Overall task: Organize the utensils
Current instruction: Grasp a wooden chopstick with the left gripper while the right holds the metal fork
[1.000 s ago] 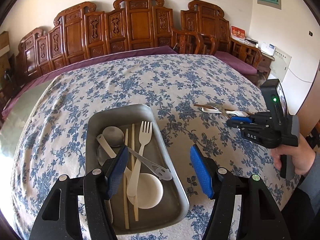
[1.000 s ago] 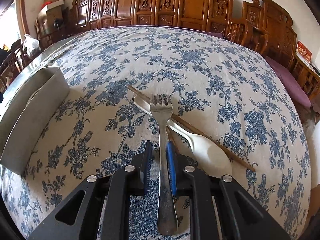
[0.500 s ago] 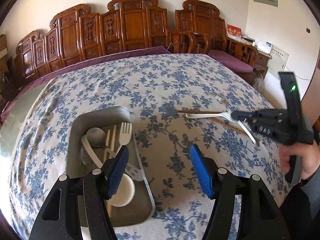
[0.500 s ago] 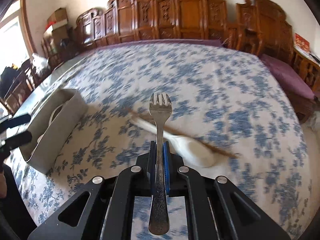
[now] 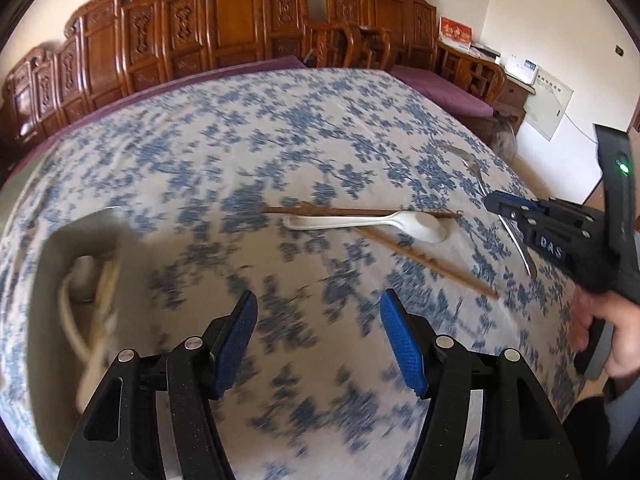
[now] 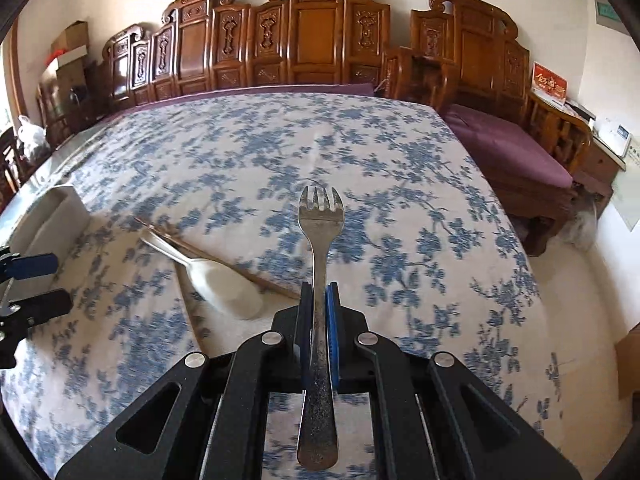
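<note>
Fork pickup looks done: right gripper [image 6: 319,312] is clamped on the tarnished metal fork [image 6: 320,240], held above the floral cloth. Left gripper [image 5: 318,334] hangs wide open, empty. Next it probably needs carrying left to the grey metal tray [image 5: 52,248], dropping in flat.

One steel fork [image 6: 320,240], one white plastic spoon [image 5: 384,222] and two brown wooden chopsticks [image 5: 360,212] are out. One grey metal tray [image 5: 52,280] holds blurred, uncountable utensils.
</note>
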The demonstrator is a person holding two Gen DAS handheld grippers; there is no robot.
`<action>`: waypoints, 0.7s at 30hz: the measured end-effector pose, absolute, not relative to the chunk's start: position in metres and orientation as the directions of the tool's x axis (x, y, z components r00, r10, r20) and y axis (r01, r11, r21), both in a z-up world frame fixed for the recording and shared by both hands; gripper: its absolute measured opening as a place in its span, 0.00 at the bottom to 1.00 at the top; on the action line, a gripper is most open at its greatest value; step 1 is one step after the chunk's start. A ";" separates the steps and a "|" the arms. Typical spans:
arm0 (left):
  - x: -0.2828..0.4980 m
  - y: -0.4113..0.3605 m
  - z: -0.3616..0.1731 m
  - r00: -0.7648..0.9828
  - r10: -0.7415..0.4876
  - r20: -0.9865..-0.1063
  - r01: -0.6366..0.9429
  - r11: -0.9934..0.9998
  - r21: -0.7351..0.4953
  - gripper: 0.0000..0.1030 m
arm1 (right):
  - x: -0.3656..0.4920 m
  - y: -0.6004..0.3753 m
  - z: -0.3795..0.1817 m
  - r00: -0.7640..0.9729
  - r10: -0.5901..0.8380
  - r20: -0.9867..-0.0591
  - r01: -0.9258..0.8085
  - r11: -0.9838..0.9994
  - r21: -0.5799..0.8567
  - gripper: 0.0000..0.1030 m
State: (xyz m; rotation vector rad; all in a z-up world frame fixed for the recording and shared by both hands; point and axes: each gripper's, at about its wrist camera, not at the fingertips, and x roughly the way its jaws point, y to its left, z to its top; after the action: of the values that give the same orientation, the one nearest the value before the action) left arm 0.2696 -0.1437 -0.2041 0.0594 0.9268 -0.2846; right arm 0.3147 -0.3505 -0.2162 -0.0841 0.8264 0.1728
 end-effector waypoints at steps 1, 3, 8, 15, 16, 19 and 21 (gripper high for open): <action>0.276 -0.151 -0.207 0.560 -0.215 -0.800 0.266 0.961 -0.073 0.59 | 0.316 -0.353 -0.218 0.662 0.118 -0.740 -0.181 0.983 -0.005 0.08; 0.282 -0.165 -0.211 0.567 -0.190 -0.802 0.262 0.964 -0.043 0.59 | 0.318 -0.359 -0.220 0.658 0.123 -0.743 -0.177 0.984 0.006 0.08; 0.295 -0.201 -0.223 0.547 -0.193 -0.814 0.285 0.958 -0.035 0.59 | 0.320 -0.375 -0.220 0.665 0.131 -0.735 -0.148 0.988 0.042 0.08; 0.311 -0.233 -0.239 0.497 -0.205 -0.843 0.279 0.958 -0.069 0.59 | 0.319 -0.388 -0.214 0.685 0.144 -0.715 -0.114 0.989 0.090 0.08; 0.313 -0.236 -0.242 0.493 -0.186 -0.850 0.276 0.960 -0.051 0.59 | 0.319 -0.387 -0.213 0.687 0.146 -0.712 -0.117 0.989 0.089 0.08; 0.310 -0.238 -0.243 0.507 -0.144 -0.850 0.278 0.961 0.003 0.56 | 0.320 -0.383 -0.212 0.687 0.151 -0.711 -0.130 0.988 0.084 0.08; 0.306 -0.230 -0.242 0.515 -0.138 -0.846 0.269 0.963 0.006 0.34 | 0.319 -0.381 -0.212 0.688 0.151 -0.710 -0.135 0.988 0.078 0.08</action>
State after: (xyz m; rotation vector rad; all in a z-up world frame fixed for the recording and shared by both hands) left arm 0.3064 -0.2300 -0.2418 0.1431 1.0016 -0.2455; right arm 0.3195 -0.3810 -0.2115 0.0201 0.7966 0.1601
